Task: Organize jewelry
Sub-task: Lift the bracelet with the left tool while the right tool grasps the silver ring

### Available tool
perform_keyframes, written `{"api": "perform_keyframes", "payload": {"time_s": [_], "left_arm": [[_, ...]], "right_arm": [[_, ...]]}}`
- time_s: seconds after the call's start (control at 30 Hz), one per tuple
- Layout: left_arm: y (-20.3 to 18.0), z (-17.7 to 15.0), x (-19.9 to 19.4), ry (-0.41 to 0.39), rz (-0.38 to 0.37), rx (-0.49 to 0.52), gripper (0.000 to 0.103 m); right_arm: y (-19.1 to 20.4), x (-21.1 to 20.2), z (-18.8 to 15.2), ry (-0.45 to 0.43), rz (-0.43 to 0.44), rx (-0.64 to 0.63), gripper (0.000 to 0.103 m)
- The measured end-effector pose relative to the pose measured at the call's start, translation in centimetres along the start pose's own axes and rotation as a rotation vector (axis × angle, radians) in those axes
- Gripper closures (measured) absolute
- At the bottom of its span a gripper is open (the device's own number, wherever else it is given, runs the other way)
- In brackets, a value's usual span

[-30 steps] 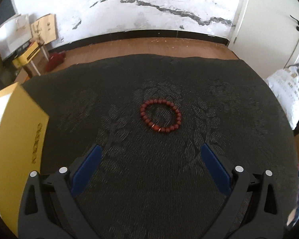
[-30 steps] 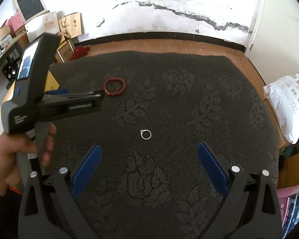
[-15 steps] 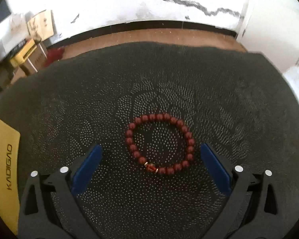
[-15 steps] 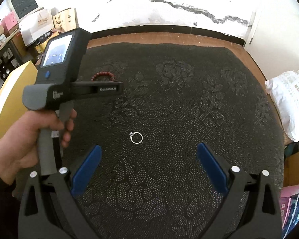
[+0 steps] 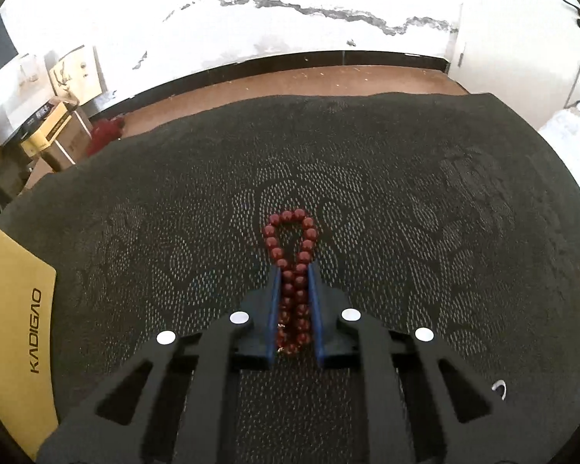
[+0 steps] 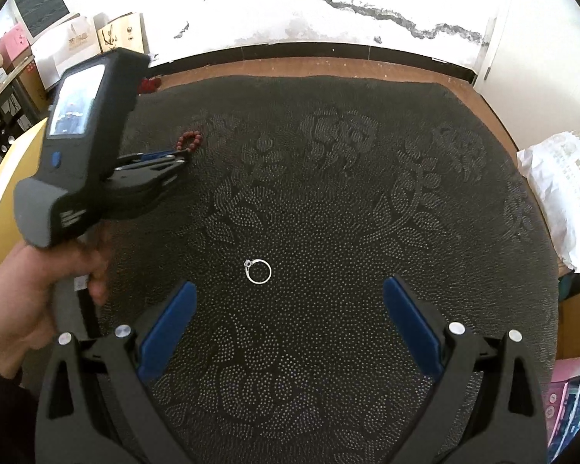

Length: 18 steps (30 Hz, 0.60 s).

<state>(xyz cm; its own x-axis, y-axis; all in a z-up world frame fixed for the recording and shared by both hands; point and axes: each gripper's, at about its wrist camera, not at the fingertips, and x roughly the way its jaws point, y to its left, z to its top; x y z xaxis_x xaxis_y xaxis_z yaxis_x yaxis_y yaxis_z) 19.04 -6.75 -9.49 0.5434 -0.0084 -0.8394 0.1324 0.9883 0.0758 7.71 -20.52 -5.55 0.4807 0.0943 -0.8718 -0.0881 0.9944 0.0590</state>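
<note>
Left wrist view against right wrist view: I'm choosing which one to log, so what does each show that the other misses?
Left wrist only: the left gripper closing its jaws on the red bead bracelet, squeezing it into a narrow loop, and a yellow board lettered KADIGAO.

Right wrist only: the whole silver ring ahead of the open right gripper, and the hand holding the left tool.

Both: bracelet, dark patterned cloth, cracked white wall.
</note>
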Motion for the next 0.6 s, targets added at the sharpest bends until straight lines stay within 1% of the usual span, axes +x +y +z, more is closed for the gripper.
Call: {"api": "perform_keyframes", "payload": {"time_s": [0.03, 0.1, 0.17, 0.23, 0.37, 0.4, 0.47, 0.5, 0.6], "left_arm": [[0.4, -0.2, -0.4, -0.002, 0.008, -0.011, 0.096], [0.8, -0.4, -1.3, -0.006, 0.014, -0.018, 0.096], [1.2, -0.6, -2.6, -0.01, 0.005, -0.02, 0.096], [1.6, -0.8, -4.1, -0.036, 0.018, -0.011, 0.096], [3.2, -1.1, -6.7, -0.05, -0.023, -0.049, 0.096], [3.7, -1.4, -7.3, -0.055, -0.03, -0.055, 0.096], [4.9, -1.6, -8.6, -0.063, -0.041, -0.083, 0.096], [5.2, -1.8, -9.1, -0.064, -0.049, -0.093, 0.096], [5.7, -2.4, -10.5, -0.074, -0.055, -0.094, 0.096]], "right_arm": [[0.1, 0.2, 0.0, 0.003, 0.003, -0.001, 0.009], [0.2, 0.8, 0.0, 0.009, 0.019, -0.009, 0.009], [0.4, 1.6, -0.1, 0.017, 0.017, -0.021, 0.009], [0.6, 2.3, -0.1, 0.03, 0.022, -0.026, 0.009], [0.7, 3.6, -0.2, 0.035, 0.016, -0.038, 0.01], [0.7, 4.0, -0.2, 0.035, 0.02, -0.041, 0.011], [0.8, 4.7, -0.2, 0.044, 0.022, -0.043, 0.023], [0.8, 5.2, -0.3, 0.056, 0.026, -0.041, 0.025], [1.3, 5.7, -0.3, 0.035, -0.006, -0.079, 0.025]]}}
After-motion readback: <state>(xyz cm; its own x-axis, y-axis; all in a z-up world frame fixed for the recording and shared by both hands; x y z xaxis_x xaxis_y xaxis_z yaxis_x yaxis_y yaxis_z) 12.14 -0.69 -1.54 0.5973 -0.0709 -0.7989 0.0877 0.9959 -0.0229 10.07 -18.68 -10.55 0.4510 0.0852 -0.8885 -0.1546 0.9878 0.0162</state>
